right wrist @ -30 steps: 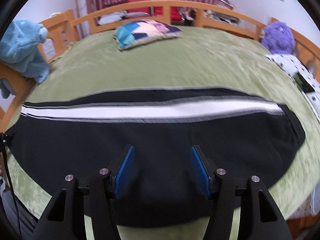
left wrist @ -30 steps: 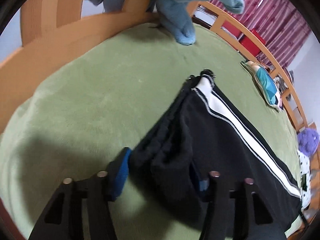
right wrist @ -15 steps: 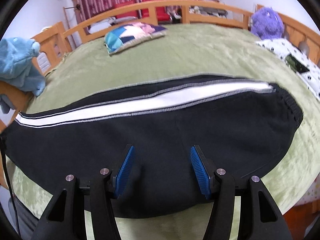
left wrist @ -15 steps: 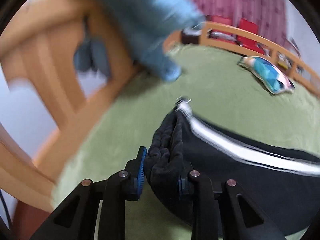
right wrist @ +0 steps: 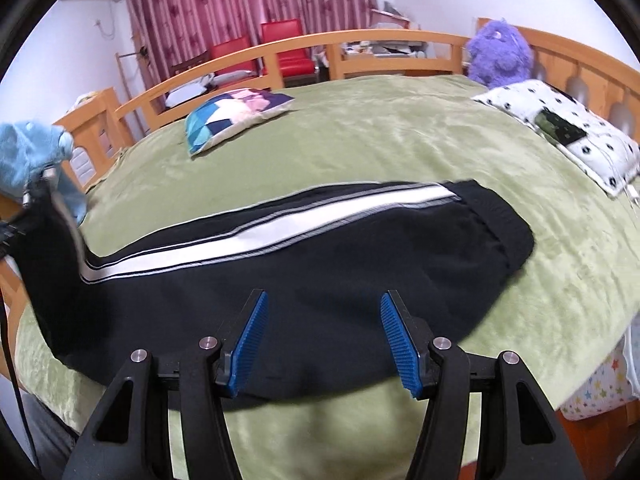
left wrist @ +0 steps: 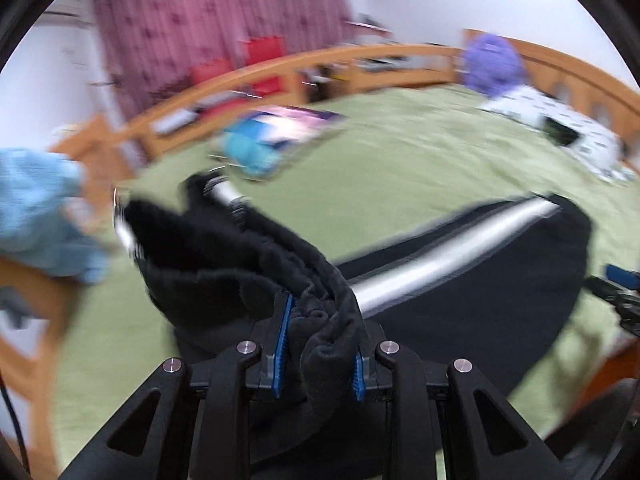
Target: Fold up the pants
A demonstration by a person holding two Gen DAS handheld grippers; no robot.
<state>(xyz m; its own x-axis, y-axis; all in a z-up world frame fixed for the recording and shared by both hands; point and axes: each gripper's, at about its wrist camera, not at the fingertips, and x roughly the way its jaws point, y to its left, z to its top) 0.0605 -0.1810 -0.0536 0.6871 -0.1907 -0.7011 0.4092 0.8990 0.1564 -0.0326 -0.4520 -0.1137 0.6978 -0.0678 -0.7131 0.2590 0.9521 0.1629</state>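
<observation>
Black pants (right wrist: 320, 264) with a white side stripe (right wrist: 280, 228) lie lengthwise across the green bedspread (right wrist: 400, 140). My left gripper (left wrist: 320, 340) is shut on a bunched end of the pants (left wrist: 248, 264), lifted off the bed; in the right wrist view that raised end (right wrist: 48, 240) stands up at the far left. My right gripper (right wrist: 322, 320) is open, hovering over the near edge of the pants' middle with nothing between its blue pads (right wrist: 252, 336). Its tip (left wrist: 620, 284) shows at the right edge of the blurred left wrist view.
A patchwork cushion (right wrist: 236, 112), a spotted pillow (right wrist: 560, 128) and a purple plush toy (right wrist: 500, 52) lie toward the far side. A light blue plush (right wrist: 28, 156) hangs on the wooden rail (right wrist: 360, 44) at left. Red chairs (right wrist: 280, 44) stand behind the bed.
My left gripper closed on the bunched end of the pants, lifted it off the bed and swung round. My right gripper shifted along the pants, staying open.
</observation>
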